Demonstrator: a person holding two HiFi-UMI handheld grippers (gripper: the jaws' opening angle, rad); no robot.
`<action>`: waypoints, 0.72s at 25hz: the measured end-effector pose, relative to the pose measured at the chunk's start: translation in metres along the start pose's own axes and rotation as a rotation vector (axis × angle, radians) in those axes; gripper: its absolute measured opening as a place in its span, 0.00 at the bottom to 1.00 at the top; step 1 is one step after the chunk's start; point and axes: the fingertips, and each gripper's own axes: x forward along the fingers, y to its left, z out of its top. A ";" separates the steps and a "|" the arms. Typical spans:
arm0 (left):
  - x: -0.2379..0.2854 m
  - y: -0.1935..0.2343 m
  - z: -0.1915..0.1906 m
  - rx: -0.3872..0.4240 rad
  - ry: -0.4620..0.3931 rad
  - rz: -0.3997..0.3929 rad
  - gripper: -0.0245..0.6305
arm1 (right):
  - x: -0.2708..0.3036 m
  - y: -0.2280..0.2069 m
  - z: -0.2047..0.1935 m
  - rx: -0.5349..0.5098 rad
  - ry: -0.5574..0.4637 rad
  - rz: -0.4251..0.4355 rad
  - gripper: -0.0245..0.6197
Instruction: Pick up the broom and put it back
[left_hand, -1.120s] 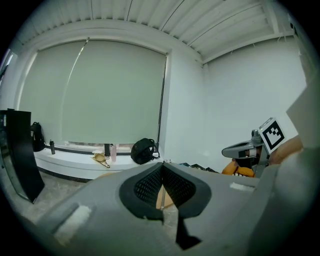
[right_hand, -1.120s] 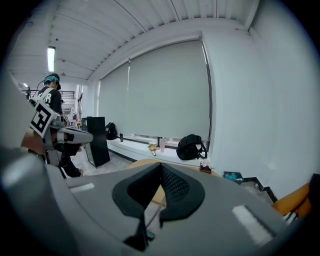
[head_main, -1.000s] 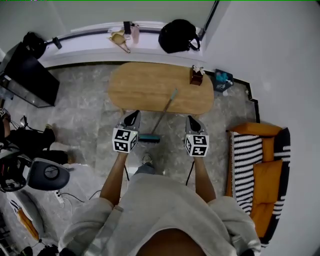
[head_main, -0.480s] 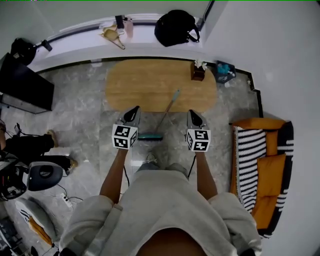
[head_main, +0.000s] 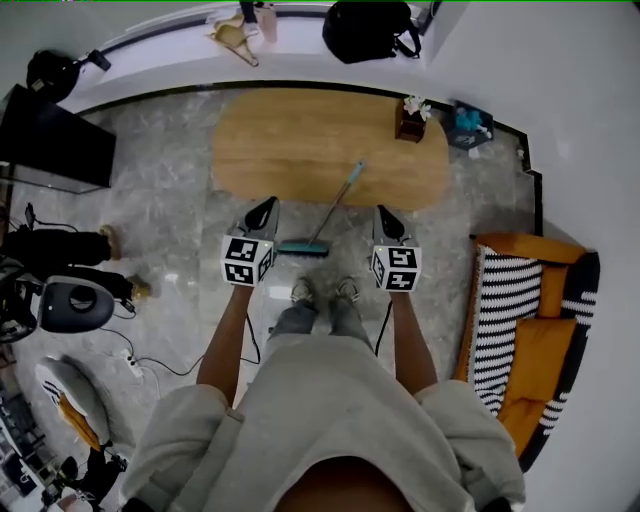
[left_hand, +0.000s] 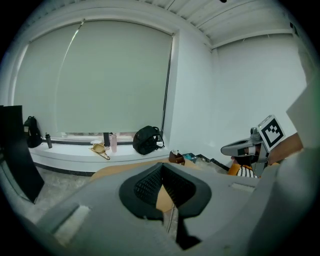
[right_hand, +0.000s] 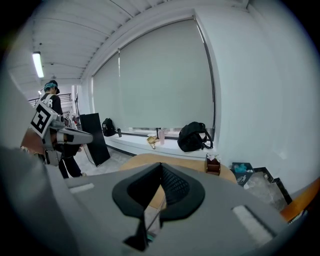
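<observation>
The broom (head_main: 322, 220) has a teal head on the floor and a thin handle that leans up against the edge of the oval wooden table (head_main: 290, 140). My left gripper (head_main: 267, 205) hangs just left of the broom head, apart from it, its jaws together with nothing in them. My right gripper (head_main: 383, 212) hangs to the right of the handle, also shut and empty. In the left gripper view the closed jaws (left_hand: 161, 166) fill the foreground, with the right gripper (left_hand: 250, 147) at the side. In the right gripper view a strip of the broom (right_hand: 155, 220) shows below the jaws (right_hand: 161, 166).
A brown box with flowers (head_main: 411, 120) stands on the table's right end. A black backpack (head_main: 366, 28) sits on the window ledge. An orange and striped sofa (head_main: 530, 320) lies at right. A black panel (head_main: 50, 145), another person (head_main: 60, 250) and a round device (head_main: 70, 305) are at left.
Both grippers have moved forward and down together, closer to the broom and the table. The broom has not moved. Both pairs of jaws stayed closed.
</observation>
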 end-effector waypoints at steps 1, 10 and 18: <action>0.000 -0.002 -0.001 -0.005 0.003 0.011 0.03 | 0.001 -0.002 -0.003 -0.001 0.008 0.013 0.04; 0.005 -0.018 -0.028 -0.046 0.034 0.052 0.03 | 0.017 -0.010 -0.031 -0.004 0.055 0.070 0.04; 0.023 -0.020 -0.070 -0.074 0.097 0.022 0.03 | 0.035 -0.014 -0.076 0.037 0.132 0.060 0.04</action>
